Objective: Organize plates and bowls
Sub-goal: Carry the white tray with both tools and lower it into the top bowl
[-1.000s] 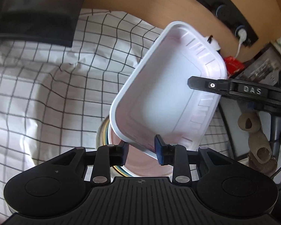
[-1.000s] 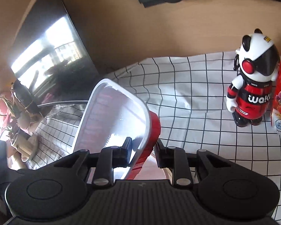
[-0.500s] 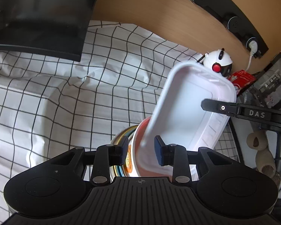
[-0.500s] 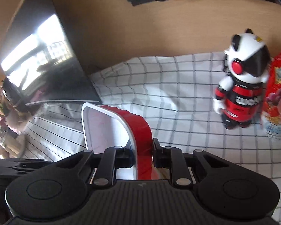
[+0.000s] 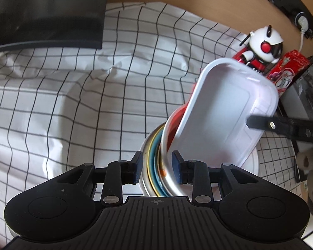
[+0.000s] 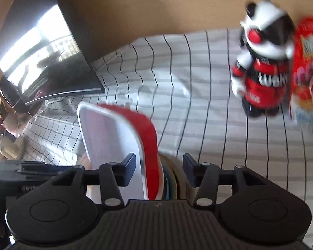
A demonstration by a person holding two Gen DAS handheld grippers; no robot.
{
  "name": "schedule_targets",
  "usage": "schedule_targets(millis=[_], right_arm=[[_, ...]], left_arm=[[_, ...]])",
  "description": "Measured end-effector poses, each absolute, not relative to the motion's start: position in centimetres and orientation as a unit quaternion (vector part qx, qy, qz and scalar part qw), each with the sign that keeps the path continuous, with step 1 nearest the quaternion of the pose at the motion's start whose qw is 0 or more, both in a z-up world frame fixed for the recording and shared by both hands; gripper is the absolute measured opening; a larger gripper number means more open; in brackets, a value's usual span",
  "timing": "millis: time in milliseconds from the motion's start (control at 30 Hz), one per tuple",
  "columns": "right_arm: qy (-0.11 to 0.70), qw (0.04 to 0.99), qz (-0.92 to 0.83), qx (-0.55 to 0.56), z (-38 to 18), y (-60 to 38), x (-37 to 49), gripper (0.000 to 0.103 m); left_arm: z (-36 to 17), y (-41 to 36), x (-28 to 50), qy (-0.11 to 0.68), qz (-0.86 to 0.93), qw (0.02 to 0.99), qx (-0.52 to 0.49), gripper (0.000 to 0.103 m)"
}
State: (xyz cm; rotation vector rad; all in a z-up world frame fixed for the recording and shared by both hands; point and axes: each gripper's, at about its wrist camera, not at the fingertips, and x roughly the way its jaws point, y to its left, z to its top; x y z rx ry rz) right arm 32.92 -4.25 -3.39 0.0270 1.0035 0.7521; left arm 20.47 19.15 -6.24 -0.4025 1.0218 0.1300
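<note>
A rectangular tray, white inside and red outside (image 5: 225, 108), leans tilted on a stack of round bowls and plates (image 5: 154, 166) on the checked cloth. My left gripper (image 5: 156, 167) stands open around the stack's rims, its pads apart from them. My right gripper (image 6: 158, 167) is open; the tray (image 6: 119, 137) and the stack's rims (image 6: 175, 179) sit between its fingers with gaps on both sides. One right finger (image 5: 267, 124) shows beside the tray's far end in the left wrist view.
A panda robot toy (image 5: 263, 48) and a red snack packet (image 5: 288, 70) stand at the back right; they also show in the right wrist view (image 6: 260, 66). A dark monitor (image 5: 43, 12) stands at the back left. A wooden wall with a socket strip runs behind.
Both grippers have opened. The tray, earlier clamped by the right gripper and held high, has come down onto the stack and leans there.
</note>
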Motion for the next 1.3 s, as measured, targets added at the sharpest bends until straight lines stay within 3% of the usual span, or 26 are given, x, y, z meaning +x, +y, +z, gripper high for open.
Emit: schedule_targets(millis=[167,333,467,600,967,1133,1300], right_arm=[[0.520,0.767,0.371,0.057,-6.3,-5.8,31.8,0.047],[0.533,0.760,0.367,0.052,-7.5,-5.3,30.8,0.029],[0.524,0.774,0.354,0.038,-7.0,-4.2,31.5,0.027],[0.521,0.783,0.338,0.039,-7.2,-3.5,32.4,0.024],[0.510,0.806,0.296,0.051,-7.5,-3.4,31.9,0.025],[0.487,0.824,0.288,0.033,-6.7,-3.7,30.2,0.040],[0.468,0.836,0.281,0.053,-6.0,-4.9,27.6,0.042]], left_arm=[[-6.7,19.0,20.5,0.491,0.065,0.847,-0.192,0.033],[-6.9,18.8,20.6,0.496,0.060,0.844,-0.196,0.033],[-7.0,19.0,20.8,0.496,0.051,0.841,-0.209,0.025],[-6.8,18.7,21.3,0.493,0.038,0.842,-0.213,0.023],[-7.2,18.8,20.7,0.486,0.021,0.847,-0.216,0.024],[-6.9,19.6,19.2,0.454,0.016,0.859,-0.237,0.025],[-6.5,19.8,16.7,0.412,0.029,0.873,-0.260,0.027]])
